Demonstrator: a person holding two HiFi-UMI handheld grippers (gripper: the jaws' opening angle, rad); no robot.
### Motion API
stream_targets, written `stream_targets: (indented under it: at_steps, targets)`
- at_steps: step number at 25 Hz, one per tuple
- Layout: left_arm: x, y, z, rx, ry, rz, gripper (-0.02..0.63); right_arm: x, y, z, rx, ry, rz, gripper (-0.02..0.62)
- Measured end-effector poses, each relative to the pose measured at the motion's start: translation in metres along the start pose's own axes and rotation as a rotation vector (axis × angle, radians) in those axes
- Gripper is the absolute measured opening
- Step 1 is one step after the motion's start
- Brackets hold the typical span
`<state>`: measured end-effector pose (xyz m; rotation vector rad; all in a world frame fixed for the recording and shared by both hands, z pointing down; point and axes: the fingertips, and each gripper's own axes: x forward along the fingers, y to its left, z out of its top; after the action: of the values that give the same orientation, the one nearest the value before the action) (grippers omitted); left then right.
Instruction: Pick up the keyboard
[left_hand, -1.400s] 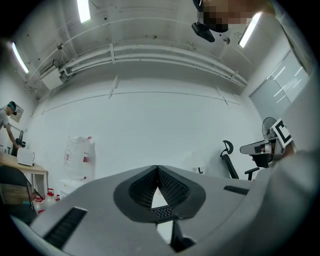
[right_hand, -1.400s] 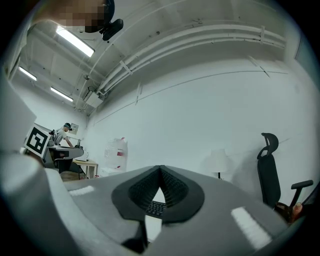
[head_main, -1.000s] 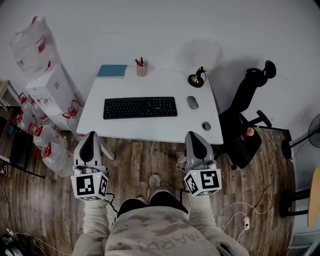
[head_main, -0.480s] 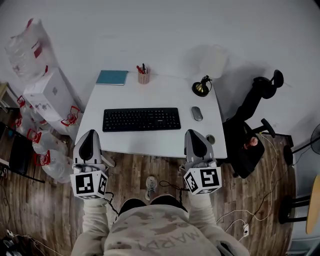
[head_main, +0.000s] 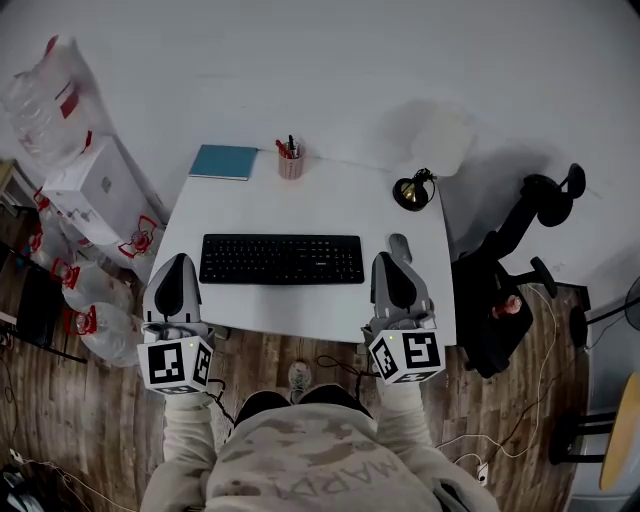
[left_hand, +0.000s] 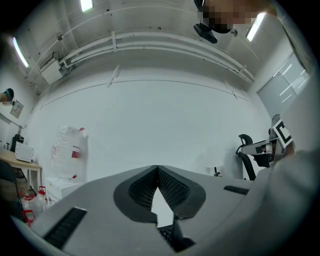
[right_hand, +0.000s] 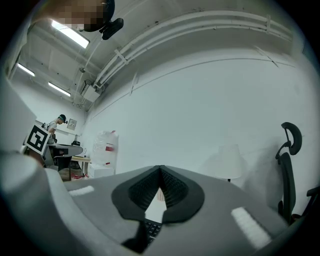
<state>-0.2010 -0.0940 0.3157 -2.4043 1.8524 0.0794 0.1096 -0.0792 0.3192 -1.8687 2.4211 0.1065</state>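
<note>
Two grippers: left gripper (head_main: 178, 262) at lower left of centre and right gripper (head_main: 386, 260) at lower right of centre in the head view, each over a near corner of the white desk (head_main: 300, 205).
Left jaws: closed tip to tip, with nothing between them.
Right jaws: closed tip to tip and likewise empty.
Keyboard: black keyboard (head_main: 282, 259) lies flat at the middle of the desk, parallel to its near edge, between the two grippers as framed.
Contact: none visible; each gripper tip shows just beyond one end of the keyboard, apart from it.
Neighbours: mouse (head_main: 399, 243) just right of the keyboard, partly behind the right gripper; lamp (head_main: 413, 190), pen cup (head_main: 290, 162) and blue notebook (head_main: 224, 162) along the far side.
Done: approach only, by my judgement; both grippers are brought up to the desk.
Outstanding: open the jaws, take hold of the keyboard ends and lift. No grasp is made yet.
</note>
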Motion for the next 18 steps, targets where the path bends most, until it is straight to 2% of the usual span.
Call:
stream_targets:
  at_steps: [11,18]
  targets:
    - [0.041,-0.005,-0.013,0.021,0.03,0.063,0.005,0.056,-0.038,-0.021,0.016,0.041,0.046,0.009]
    - [0.05,-0.005,-0.028,-0.003,0.067,0.091,0.005,0.075,-0.049,-0.05,0.026,0.145,0.074,0.009]
